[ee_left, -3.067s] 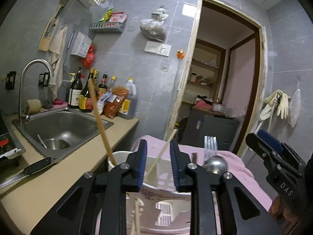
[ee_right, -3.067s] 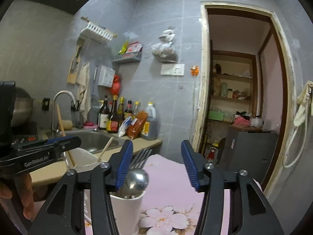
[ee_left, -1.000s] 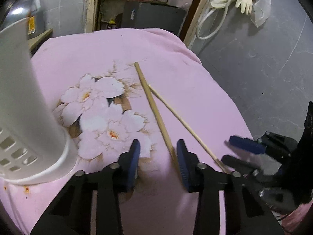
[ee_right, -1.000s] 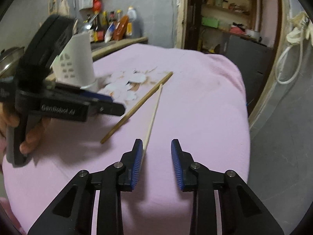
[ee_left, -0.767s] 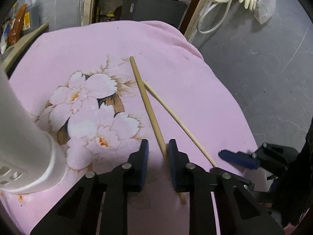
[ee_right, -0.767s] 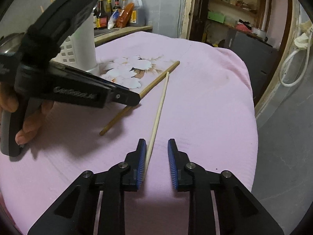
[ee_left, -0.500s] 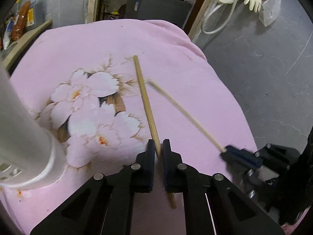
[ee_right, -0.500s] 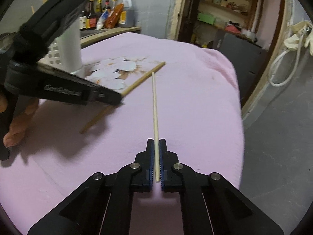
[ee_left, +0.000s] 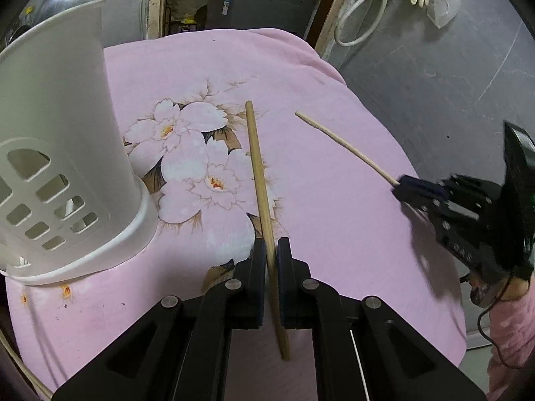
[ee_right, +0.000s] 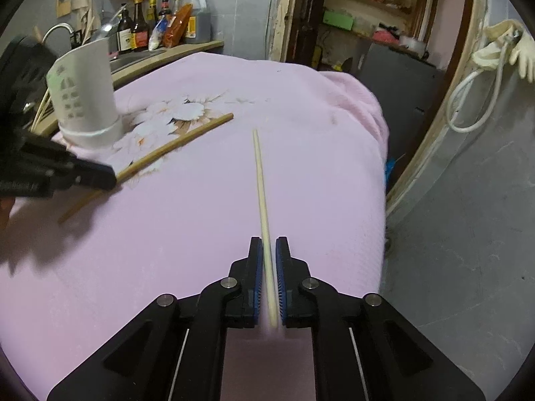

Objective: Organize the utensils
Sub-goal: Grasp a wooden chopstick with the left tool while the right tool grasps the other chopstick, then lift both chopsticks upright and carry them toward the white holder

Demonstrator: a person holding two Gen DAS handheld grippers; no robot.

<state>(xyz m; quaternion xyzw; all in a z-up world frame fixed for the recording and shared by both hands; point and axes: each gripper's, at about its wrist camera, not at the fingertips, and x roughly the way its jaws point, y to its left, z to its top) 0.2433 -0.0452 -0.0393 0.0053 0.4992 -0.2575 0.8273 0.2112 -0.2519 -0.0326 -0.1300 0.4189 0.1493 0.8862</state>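
Note:
My left gripper (ee_left: 271, 250) is shut on a thick wooden chopstick (ee_left: 259, 173) that points away over the pink flowered cloth (ee_left: 334, 234). My right gripper (ee_right: 267, 250) is shut on a thinner, paler chopstick (ee_right: 260, 180) and holds it off the cloth. The right gripper (ee_left: 411, 188) with its pale chopstick (ee_left: 344, 143) shows at the right of the left wrist view. The left gripper (ee_right: 100, 175) and the thick chopstick (ee_right: 180, 142) show at the left of the right wrist view. A white perforated utensil holder (ee_left: 53, 153) stands at the left; it also shows in the right wrist view (ee_right: 83, 93).
The cloth-covered table drops off at its right edge (ee_right: 381, 180) to a grey floor. A counter with bottles (ee_right: 160, 23) and a sink lies behind the holder. A doorway with shelves (ee_right: 367, 16) is at the back.
Both grippers closed on the chopsticks. The right one lifted the thin chopstick and swung its tip away from the thick one, which stayed roughly in place in the left gripper.

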